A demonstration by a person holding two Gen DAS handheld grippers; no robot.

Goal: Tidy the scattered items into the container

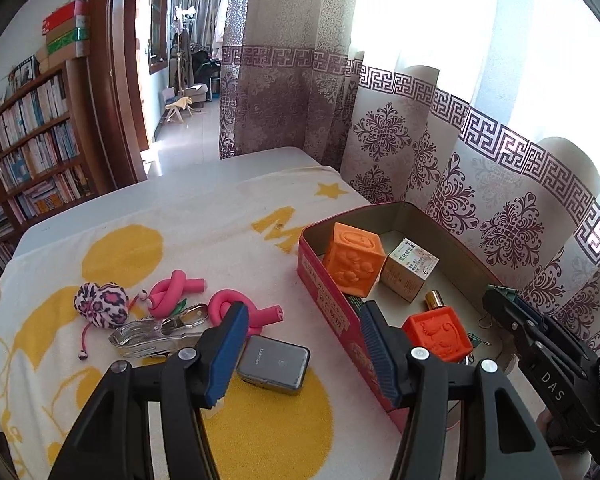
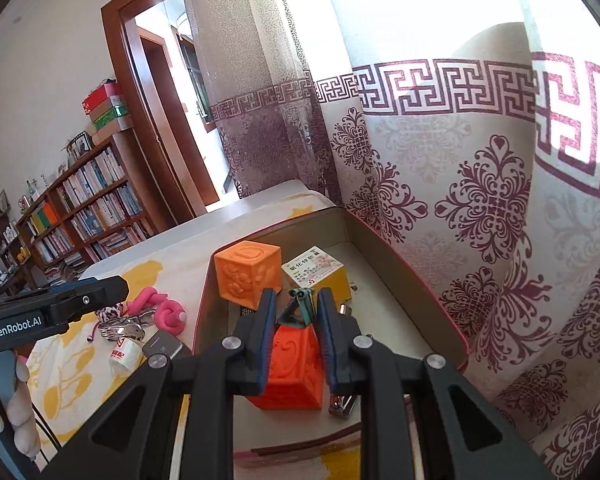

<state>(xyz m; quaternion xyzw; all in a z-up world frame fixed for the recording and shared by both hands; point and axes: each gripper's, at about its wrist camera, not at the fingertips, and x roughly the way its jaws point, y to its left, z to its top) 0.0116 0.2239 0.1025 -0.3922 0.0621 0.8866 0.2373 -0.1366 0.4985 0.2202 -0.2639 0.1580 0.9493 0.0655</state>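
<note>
Right wrist view: right gripper (image 2: 296,312) clenched on a small green clip (image 2: 300,306), above the tin (image 2: 380,248).

yellow-patterned towel (image 1: 180,232) over table (image 1: 220,168)

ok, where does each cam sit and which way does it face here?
Left wrist: on the left gripper, angled down over the towel-covered table toward the scattered items and the red tin; its own two open fingers show, and the right gripper enters at right.
Right wrist: on the right gripper, looking down into the tin; its fingers pinch a small green clip; the left gripper and a hand show at left.
Shared: tin, orange blocks, medicine box, pink foam rollers, curtain, bookshelf.
</note>
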